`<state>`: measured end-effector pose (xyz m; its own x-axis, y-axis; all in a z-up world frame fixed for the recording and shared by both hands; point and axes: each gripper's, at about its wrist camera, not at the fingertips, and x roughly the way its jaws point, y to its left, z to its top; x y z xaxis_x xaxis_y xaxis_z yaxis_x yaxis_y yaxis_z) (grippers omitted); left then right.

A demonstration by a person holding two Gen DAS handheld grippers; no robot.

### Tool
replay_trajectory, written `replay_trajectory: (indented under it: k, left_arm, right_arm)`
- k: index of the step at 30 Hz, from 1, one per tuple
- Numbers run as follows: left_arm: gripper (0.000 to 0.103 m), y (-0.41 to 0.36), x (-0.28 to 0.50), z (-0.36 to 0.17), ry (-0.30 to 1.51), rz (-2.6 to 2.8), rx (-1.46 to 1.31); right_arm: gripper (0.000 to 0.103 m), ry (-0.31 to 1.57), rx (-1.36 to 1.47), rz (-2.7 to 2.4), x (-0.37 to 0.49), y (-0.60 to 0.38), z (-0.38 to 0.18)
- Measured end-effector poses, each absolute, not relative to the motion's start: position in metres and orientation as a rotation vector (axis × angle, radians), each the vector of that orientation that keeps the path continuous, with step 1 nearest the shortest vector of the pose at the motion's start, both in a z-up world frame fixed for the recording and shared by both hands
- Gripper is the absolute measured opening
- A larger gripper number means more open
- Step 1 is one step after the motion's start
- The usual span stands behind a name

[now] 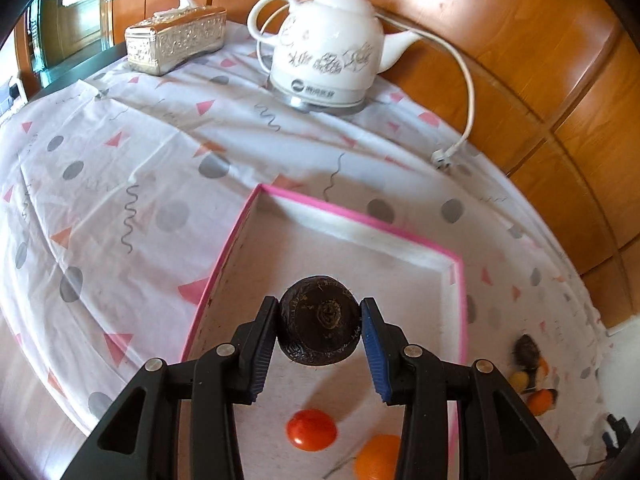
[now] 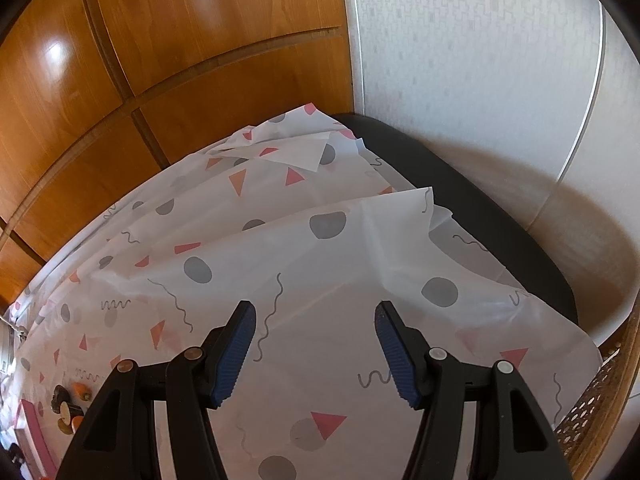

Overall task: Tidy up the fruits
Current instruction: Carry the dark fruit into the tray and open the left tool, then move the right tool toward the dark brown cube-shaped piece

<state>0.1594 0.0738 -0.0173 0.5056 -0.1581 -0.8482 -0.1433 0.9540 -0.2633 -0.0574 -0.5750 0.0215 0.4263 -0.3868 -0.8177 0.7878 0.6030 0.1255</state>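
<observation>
Left jaws clamp the dark round fruit above the pink-rimmed tray; lower first, release beyond the tomato. Right jaws gape empty.

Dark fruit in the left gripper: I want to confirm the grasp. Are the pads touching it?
Touching: the left wrist view shows both blue pads pressed against the dark fruit's sides.

Left tongs clamp a dark round fruit; right tongs hang open, empty.
</observation>
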Motion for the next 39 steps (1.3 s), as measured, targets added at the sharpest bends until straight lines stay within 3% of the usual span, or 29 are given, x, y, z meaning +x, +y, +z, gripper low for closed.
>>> replay_trajectory:
  k: [10,13,15,23,39]
  left_arm:
    - [0.045,0.074,0.149,-0.024,1.005,0.050,-0.234]
    - [0.061,0.070,0.137,-0.014,0.952,0.087,-0.189]
    - [0.077,0.069,0.127,-0.007,0.915,0.108,-0.173]
    - [0.101,0.064,0.090,0.014,0.819,0.145,-0.128]
    - [0.103,0.071,0.048,0.014,0.835,0.182,-0.148]
  right_arm:
    - [0.063,0.856,0.524,-0.796,-0.055,-0.575,0.020]
    - [0.063,0.856,0.523,-0.797,-0.056,-0.575,0.020]
    - [0.063,0.856,0.524,-0.796,-0.056,-0.575,0.020]
    - [0.063,0.853,0.526,-0.791,-0.056,-0.574,0.021]
    - [0.063,0.836,0.545,-0.781,-0.058,-0.573,0.022]
